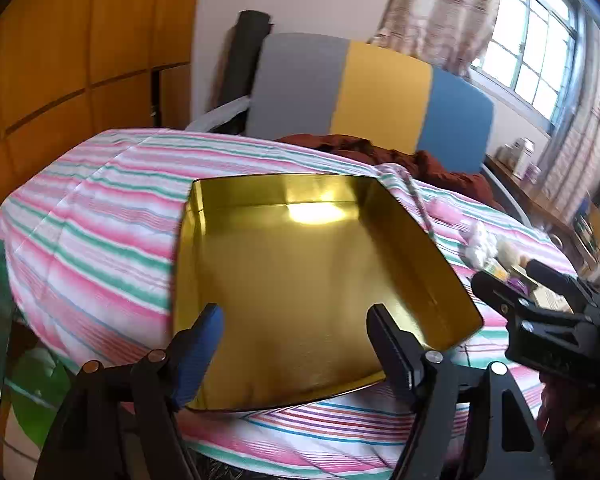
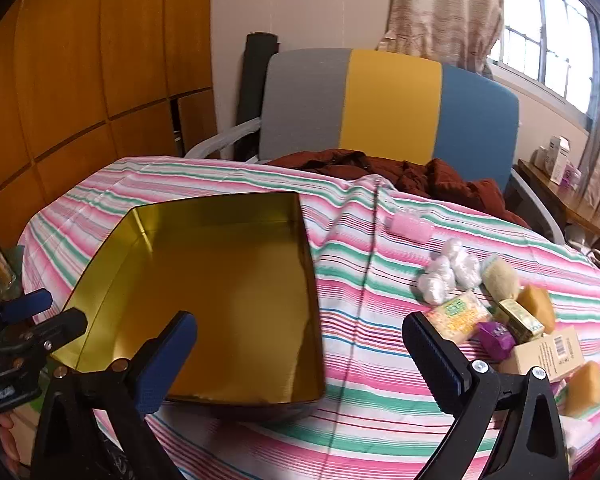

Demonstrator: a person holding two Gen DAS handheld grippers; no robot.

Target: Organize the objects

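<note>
Left tongs point(image 1: 294, 320): spread wide, empty, over near edge of gold tin point(image 1: 312, 280). Right tongs point(image 2: 300, 332): spread wide, empty, between tin and small items. Gold tin: open, empty, on striped cloth point(image 2: 360, 400) of counter. Right of tin: white wrapped bundles point(image 2: 446, 272), yellow packet point(image 2: 458, 314), purple piece point(image 2: 496, 338), barcoded box point(image 2: 548, 354), pink case point(image 2: 410, 226). Behind: tricolour chair point(image 2: 392, 108)

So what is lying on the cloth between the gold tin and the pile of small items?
Only bare striped cloth, with a dark thin line, perhaps a cord or seam, running across it. The right wrist view shows this stretch between the gold tin and the pile of small items.
</note>
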